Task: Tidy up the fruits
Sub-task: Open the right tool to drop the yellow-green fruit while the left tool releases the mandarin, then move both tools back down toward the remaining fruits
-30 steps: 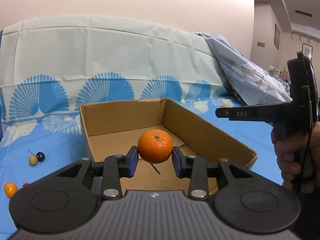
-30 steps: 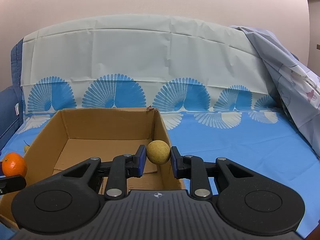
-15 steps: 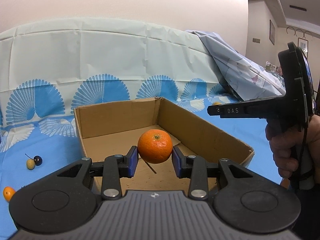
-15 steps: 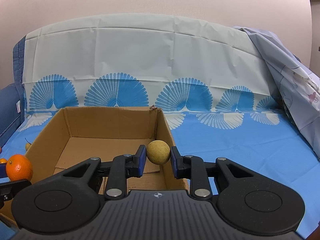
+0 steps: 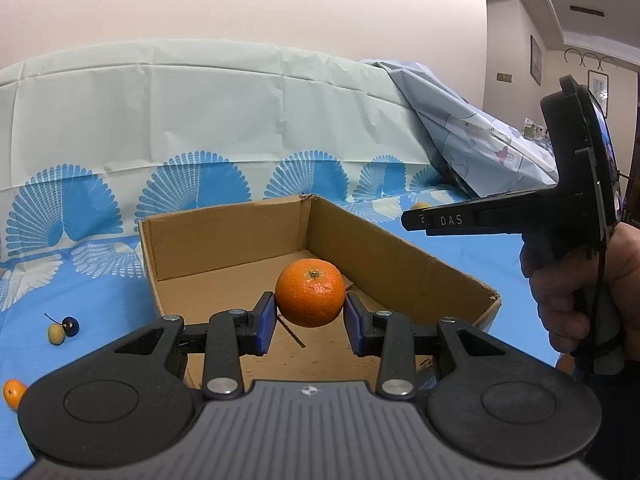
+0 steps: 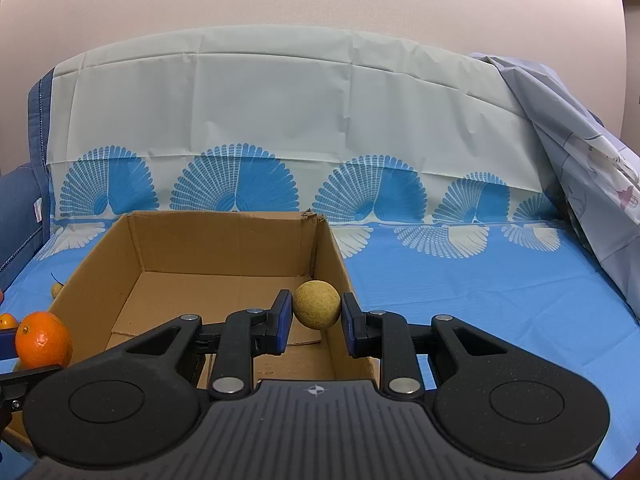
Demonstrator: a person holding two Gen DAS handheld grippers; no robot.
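Two fruits are in grips. Low in the left wrist view, the left gripper (image 5: 310,318) pinches a mandarin orange (image 5: 310,293) between its blue pads, held above the near part of the cardboard box (image 5: 400,256). In the right wrist view, the right gripper (image 6: 316,320) pinches a small yellow-green round fruit (image 6: 317,305) over the box's right wall. The step looks like carrying both to the box; next, each should lower inside and spread its jaws. Farther left on the blue cloth (image 5: 100,300) lie a dark cherry (image 5: 71,325), a small yellowish fruit (image 5: 56,333) and a small orange fruit (image 5: 12,393).
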